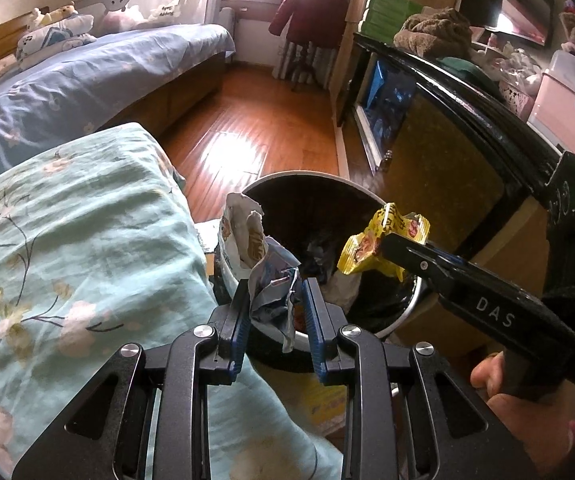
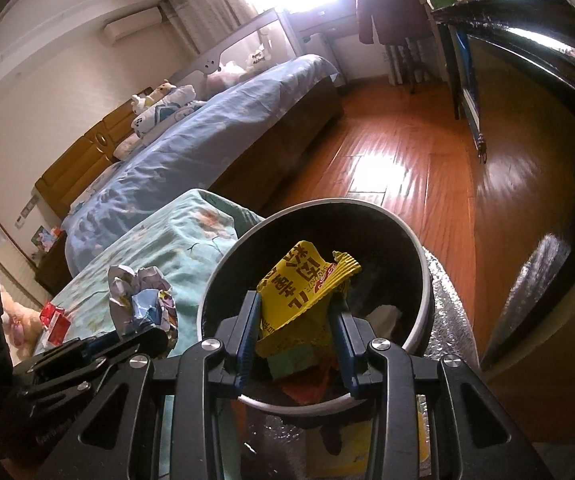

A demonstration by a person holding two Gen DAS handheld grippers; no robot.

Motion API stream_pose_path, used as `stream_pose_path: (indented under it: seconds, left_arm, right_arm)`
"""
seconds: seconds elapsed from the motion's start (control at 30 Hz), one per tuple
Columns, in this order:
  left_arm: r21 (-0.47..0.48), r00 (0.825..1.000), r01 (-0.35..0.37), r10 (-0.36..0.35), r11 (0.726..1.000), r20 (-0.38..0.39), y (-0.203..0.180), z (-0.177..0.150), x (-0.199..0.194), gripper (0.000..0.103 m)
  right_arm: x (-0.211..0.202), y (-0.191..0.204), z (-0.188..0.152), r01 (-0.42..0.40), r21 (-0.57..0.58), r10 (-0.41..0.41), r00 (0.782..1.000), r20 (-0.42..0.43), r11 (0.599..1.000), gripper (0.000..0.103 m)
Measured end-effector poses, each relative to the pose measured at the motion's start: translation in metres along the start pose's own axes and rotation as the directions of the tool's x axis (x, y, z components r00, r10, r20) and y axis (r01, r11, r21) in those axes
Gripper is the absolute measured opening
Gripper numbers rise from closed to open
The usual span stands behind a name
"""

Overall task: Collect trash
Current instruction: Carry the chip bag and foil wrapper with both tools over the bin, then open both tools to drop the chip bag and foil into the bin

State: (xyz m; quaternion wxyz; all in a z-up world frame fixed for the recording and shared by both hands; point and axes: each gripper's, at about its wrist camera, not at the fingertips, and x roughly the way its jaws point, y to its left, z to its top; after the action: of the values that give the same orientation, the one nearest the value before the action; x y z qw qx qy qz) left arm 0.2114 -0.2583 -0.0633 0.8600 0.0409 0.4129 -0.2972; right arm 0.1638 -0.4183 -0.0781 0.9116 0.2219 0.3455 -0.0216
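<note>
A round bin (image 1: 407,300) with a white rim and dark liner stands on the floor beside a bed; it also shows in the right wrist view (image 2: 423,280). My left gripper (image 1: 274,316) is shut on a crumpled silver and white wrapper (image 1: 267,272) at the bin's near left rim. The same wrapper (image 2: 139,300) appears left of the bin in the right wrist view. My right gripper (image 2: 295,332) is shut on a yellow snack wrapper (image 2: 303,280) held over the bin's opening. That gripper (image 1: 383,246) and yellow wrapper (image 1: 371,244) show above the bin in the left wrist view.
A bed edge with a green floral sheet (image 1: 67,240) lies left of the bin. A small red carton (image 2: 53,322) sits on it. A black-framed cabinet (image 1: 467,120) stands to the right. A wooden floor (image 1: 247,120) stretches ahead, with a blue bed (image 1: 67,92) beyond.
</note>
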Motion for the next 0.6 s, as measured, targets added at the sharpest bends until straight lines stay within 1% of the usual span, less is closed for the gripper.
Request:
stream_pose_path:
  seconds: [0.4, 0.6]
  left_arm:
    - [0.02, 0.999, 0.015, -0.015, 1.0, -0.029, -0.008, 0.007, 0.014, 0.025]
    - [0.019, 0.999, 0.019, -0.018, 1.0, -0.044, -0.007, 0.009, 0.021, 0.028]
  right_arm:
    - [0.009, -0.007, 0.006, 0.011, 0.012, -0.01, 1.0, -0.027, 1.0, 0.036]
    - [0.013, -0.012, 0.009, 0.014, 0.028, -0.013, 0.999, -0.04, 1.0, 0.041]
